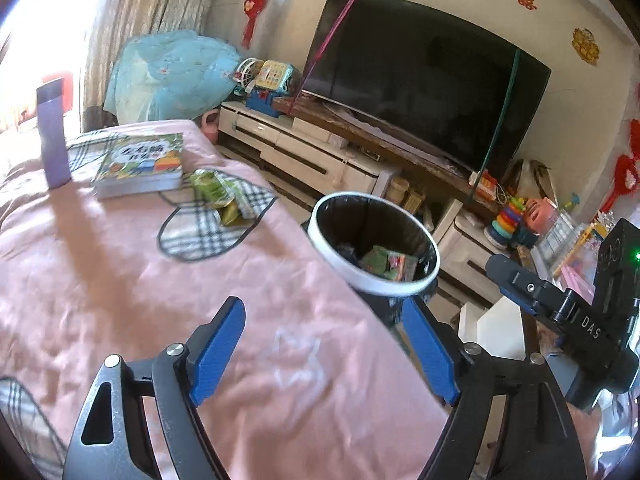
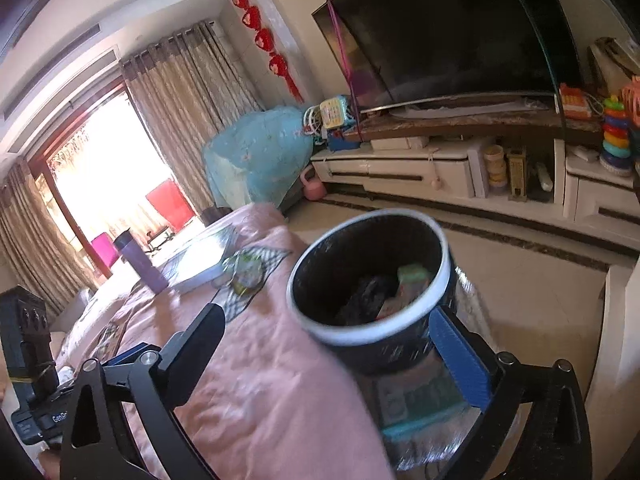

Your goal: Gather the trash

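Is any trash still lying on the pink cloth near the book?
Yes: in the left wrist view, green wrappers lie on the pink cloth just right of the book, outside the bin.

The pink cloth (image 1: 120, 280) is lying bare before the bin (image 1: 374, 256). Beyond it, wrappers (image 1: 218, 200), book (image 1: 140, 168) and purple bottle (image 1: 52, 136) are crowding the way.

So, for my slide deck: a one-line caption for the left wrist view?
Open left gripper over pink cloth, facing white-rimmed bin; green wrappers remain beside a book.
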A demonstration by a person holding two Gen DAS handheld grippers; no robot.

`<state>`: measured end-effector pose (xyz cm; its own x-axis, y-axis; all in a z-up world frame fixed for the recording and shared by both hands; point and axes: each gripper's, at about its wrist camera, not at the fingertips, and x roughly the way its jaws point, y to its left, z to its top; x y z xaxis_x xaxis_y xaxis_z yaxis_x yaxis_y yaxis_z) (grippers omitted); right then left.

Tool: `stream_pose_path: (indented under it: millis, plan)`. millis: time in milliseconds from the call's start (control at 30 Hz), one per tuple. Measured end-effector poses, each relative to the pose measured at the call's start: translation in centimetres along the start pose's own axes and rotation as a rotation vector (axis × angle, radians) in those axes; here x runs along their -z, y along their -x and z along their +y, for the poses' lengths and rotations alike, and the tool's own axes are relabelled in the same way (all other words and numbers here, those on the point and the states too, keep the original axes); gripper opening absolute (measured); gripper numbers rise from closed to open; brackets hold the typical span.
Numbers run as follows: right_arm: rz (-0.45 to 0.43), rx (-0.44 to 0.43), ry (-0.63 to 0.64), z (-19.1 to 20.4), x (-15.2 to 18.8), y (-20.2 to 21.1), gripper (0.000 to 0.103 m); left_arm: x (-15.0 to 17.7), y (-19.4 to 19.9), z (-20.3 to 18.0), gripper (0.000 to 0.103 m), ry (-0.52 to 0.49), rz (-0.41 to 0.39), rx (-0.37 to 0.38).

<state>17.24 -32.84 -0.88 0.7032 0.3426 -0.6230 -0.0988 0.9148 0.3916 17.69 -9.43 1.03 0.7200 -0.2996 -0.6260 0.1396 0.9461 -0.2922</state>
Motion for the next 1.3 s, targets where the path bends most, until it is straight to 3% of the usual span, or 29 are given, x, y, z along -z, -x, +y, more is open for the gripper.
stream_pose_path:
  millis: [167, 267, 433, 567, 667, 900, 1300]
  plan:
    - [-0.002, -0.046, 0.021, 2.7, 0.3, 2.9, 0.103, 1.0, 4.4, 0.4, 0.083, -0.013, -0.052, -0.007]
    - [-0.084, -0.037, 0.049, 4.4, 0.0, 6.0, 0.103, 2.0, 7.4, 0.4, 0.103, -0.023, -0.135, -0.07]
    - [-0.259, 0.066, 0.131, 6.3, 2.2, 9.8, 0.103, 4.9, 10.1, 0.6, 0.102, -0.039, -0.259, -0.168]
    - [-0.308, 0.143, 0.198, 6.4, 3.7, 9.3, 0.103, 6.3, 11.0, 1.1, 0.102, -0.052, -0.305, -0.207]
    - [-0.33, 0.153, 0.232, 6.2, 4.8, 8.5, 0.103, 7.6, 11.3, 0.7, 0.102, -0.082, -0.353, -0.268]
    - [-0.317, 0.187, 0.313, 6.9, 7.0, 6.9, 0.103, 9.4, 9.5, 0.1, 0.102, -0.119, -0.352, -0.322]
    - [-0.351, 0.19, 0.311, 7.1, 7.3, 7.6, 0.103, 9.4, 9.4, 0.0, 0.102, -0.15, -0.356, -0.345]
